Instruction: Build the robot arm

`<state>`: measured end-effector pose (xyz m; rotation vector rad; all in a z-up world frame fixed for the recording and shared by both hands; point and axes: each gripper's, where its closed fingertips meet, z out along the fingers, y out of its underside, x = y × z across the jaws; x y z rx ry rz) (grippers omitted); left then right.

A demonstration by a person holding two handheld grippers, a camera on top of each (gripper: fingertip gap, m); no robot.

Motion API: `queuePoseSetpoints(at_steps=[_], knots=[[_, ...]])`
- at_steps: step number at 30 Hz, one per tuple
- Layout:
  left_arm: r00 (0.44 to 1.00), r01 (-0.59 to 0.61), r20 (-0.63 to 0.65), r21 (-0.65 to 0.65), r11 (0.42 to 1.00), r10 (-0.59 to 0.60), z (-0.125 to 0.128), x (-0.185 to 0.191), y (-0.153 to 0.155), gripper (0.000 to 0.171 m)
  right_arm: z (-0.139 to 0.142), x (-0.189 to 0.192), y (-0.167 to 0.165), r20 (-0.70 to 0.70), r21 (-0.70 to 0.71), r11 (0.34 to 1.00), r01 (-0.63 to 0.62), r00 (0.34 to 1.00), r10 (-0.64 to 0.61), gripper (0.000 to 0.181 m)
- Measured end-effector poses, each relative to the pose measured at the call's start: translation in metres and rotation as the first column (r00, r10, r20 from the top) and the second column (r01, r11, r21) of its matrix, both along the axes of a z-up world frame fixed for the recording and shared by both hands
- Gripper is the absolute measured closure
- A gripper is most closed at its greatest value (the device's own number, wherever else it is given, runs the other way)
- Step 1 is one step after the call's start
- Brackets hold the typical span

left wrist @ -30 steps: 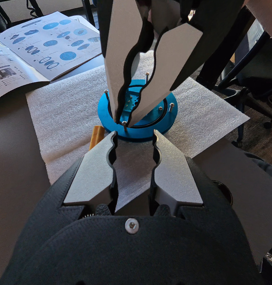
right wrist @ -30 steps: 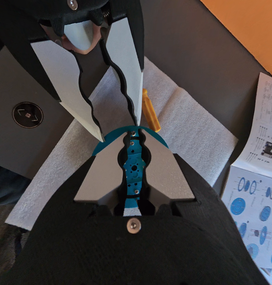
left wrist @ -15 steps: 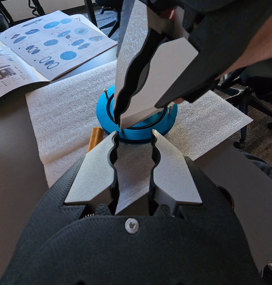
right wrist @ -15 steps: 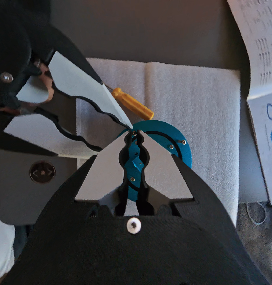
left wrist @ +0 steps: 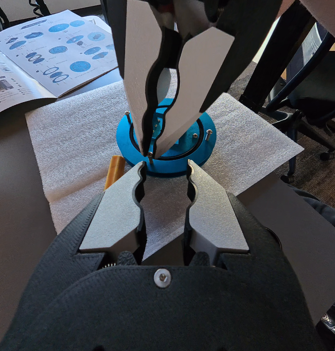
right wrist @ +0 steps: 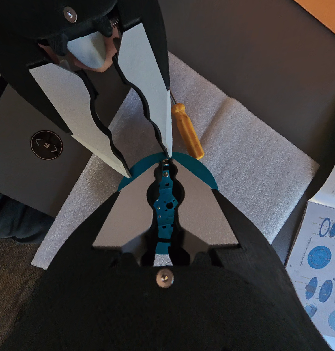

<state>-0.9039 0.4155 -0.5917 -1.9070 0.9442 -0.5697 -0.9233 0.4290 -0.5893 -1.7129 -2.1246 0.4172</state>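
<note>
A blue round disc (left wrist: pixel 181 166) with a black ring lies on a white foam sheet (left wrist: pixel 77 142). Several silver screws stand up from it, such as the left one (left wrist: pixel 127 115) and the right one (left wrist: pixel 208 133). My right gripper (left wrist: pixel 150 154) comes down from above and is shut on the front screw (left wrist: pixel 150 159) at the disc's near rim. In the right wrist view its tips (right wrist: pixel 165 162) pinch that screw head (right wrist: pixel 165 161) over the disc (right wrist: pixel 143 164). My left gripper (left wrist: pixel 166 163) is open and empty, with its tips just short of the disc's near edge. It also shows in the right wrist view (right wrist: pixel 148 164).
A yellow-handled screwdriver (left wrist: pixel 114 171) lies on the foam left of the disc; it also shows in the right wrist view (right wrist: pixel 187 131). An open booklet (left wrist: pixel 48 47) lies at the far left. A grey flat slab (right wrist: pixel 46 145) with a round emblem overlaps the foam. An office chair (left wrist: pixel 305 85) stands beyond the table. The yellow-handled screwdriver (left wrist: pixel 114 171) is about 4 cm from both grippers' fingertips. The right camera catches it too, in the right wrist view (right wrist: pixel 192 143).
My right gripper twisted about the front screw half a second ago and has turned back to roughly its first angle, still on the screw. My left gripper stayed open and nearly still.
</note>
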Motion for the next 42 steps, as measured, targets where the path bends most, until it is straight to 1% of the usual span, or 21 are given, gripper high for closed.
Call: queuePoseSetpoints(at_steps=[2, 5, 7, 9, 11, 13, 15, 17, 20, 22, 24, 26, 28, 29, 31, 32, 34, 35, 37, 40, 42], knots=[[1.0, 0.0, 0.003, -0.003, 1.0, 0.0, 0.0, 0.0, 0.0, 0.132, 0.0, -0.001, 0.0, -0.015, -0.016, 0.999, 0.029, 0.999, -0.03, 0.176], [1.0, -0.007, -0.004, 0.002, 1.0, 0.007, 0.0, 0.0, 0.002, 0.132, -0.001, -0.001, 0.003, -0.027, -0.098, 0.971, 0.219, 0.975, -0.222, 0.177], [1.0, -0.008, -0.012, 0.012, 1.0, 0.008, -0.001, 0.001, 0.002, 0.132, 0.0, 0.001, 0.004, -0.043, -0.111, 0.923, 0.368, 0.926, -0.374, 0.177], [1.0, -0.013, -0.017, 0.017, 1.0, 0.013, -0.001, 0.001, 0.002, 0.132, 0.0, 0.001, 0.005, -0.098, -0.101, 0.854, 0.51, 0.849, -0.519, 0.176], [1.0, -0.014, -0.015, 0.014, 1.0, 0.014, -0.001, 0.002, 0.002, 0.132, 0.0, 0.001, 0.004, -0.163, -0.077, 0.807, 0.585, 0.792, -0.589, 0.176], [1.0, -0.011, -0.013, 0.013, 1.0, 0.011, -0.001, 0.002, 0.002, 0.133, 0.001, 0.0, 0.003, -0.185, -0.045, 0.829, 0.558, 0.811, -0.556, 0.176], [1.0, -0.01, -0.012, 0.012, 1.0, 0.011, -0.001, 0.002, 0.001, 0.133, 0.005, -0.003, 0.005, -0.196, -0.036, 0.888, 0.459, 0.868, -0.456, 0.166], [1.0, -0.011, -0.007, 0.008, 1.0, 0.011, 0.0, 0.002, 0.001, 0.132, 0.008, -0.005, 0.004, -0.193, -0.047, 0.942, 0.333, 0.922, -0.335, 0.165], [1.0, -0.012, -0.003, 0.003, 1.0, 0.012, 0.0, 0.003, 0.001, 0.131, 0.005, -0.005, 0.002, -0.157, -0.086, 0.972, 0.22, 0.96, -0.232, 0.168], [1.0, -0.015, -0.003, 0.004, 1.0, 0.015, 0.0, 0.002, 0.001, 0.131, 0.003, -0.005, 0.002, -0.139, -0.119, 0.97, 0.21, 0.964, -0.226, 0.175], [1.0, -0.017, -0.005, 0.004, 1.0, 0.017, -0.001, 0.002, 0.001, 0.132, 0.002, -0.006, -0.001, -0.144, -0.15, 0.965, 0.217, 0.96, -0.239, 0.177], [1.0, -0.017, -0.004, 0.003, 1.0, 0.017, -0.001, 0.002, 0.002, 0.132, 0.002, -0.004, 0.002, -0.144, -0.171, 0.941, 0.293, 0.937, -0.318, 0.178], [1.0, -0.018, -0.005, 0.004, 1.0, 0.018, -0.001, 0.003, 0.002, 0.132, 0.003, -0.004, 0.003, -0.154, -0.19, 0.886, 0.423, 0.878, -0.452, 0.178], [1.0, -0.017, -0.004, 0.004, 1.0, 0.017, 0.0, 0.003, 0.002, 0.132, 0.003, -0.004, 0.004, -0.172, -0.189, 0.847, 0.497, 0.832, -0.527, 0.178], [1.0, -0.024, -0.005, 0.003, 1.0, 0.024, -0.001, 0.002, 0.003, 0.13, 0.003, -0.005, 0.006, -0.263, -0.175, 0.755, 0.631, 0.709, -0.654, 0.178], [1.0, -0.025, -0.004, 0.001, 1.0, 0.025, -0.001, 0.002, 0.003, 0.13, 0.004, -0.006, 0.005, -0.314, -0.147, 0.74, 0.657, 0.678, -0.665, 0.178], [1.0, -0.018, 0.003, -0.002, 1.0, 0.018, 0.0, 0.003, 0.002, 0.13, 0.006, -0.006, 0.002, -0.366, -0.083, 0.756, 0.649, 0.686, -0.629, 0.175], [1.0, -0.015, 0.006, -0.006, 1.0, 0.015, 0.0, 0.003, 0.002, 0.13, 0.007, -0.007, 0.002, -0.375, -0.087, 0.773, 0.629, 0.698, -0.61, 0.172], [1.0, -0.015, 0.011, -0.011, 1.0, 0.015, 0.0, 0.003, 0.002, 0.13, 0.009, -0.006, 0.006, -0.377, -0.126, 0.803, 0.583, 0.72, -0.582, 0.162], [1.0, -0.018, 0.015, -0.014, 1.0, 0.018, 0.0, 0.002, 0.002, 0.13, 0.011, -0.005, 0.005, -0.354, -0.187, 0.863, 0.469, 0.787, -0.505, 0.161], [1.0, -0.021, 0.015, -0.014, 1.0, 0.021, 0.0, 0.002, 0.003, 0.131, 0.011, -0.006, 0.006, -0.357, -0.211, 0.878, 0.43, 0.802, -0.479, 0.163]])
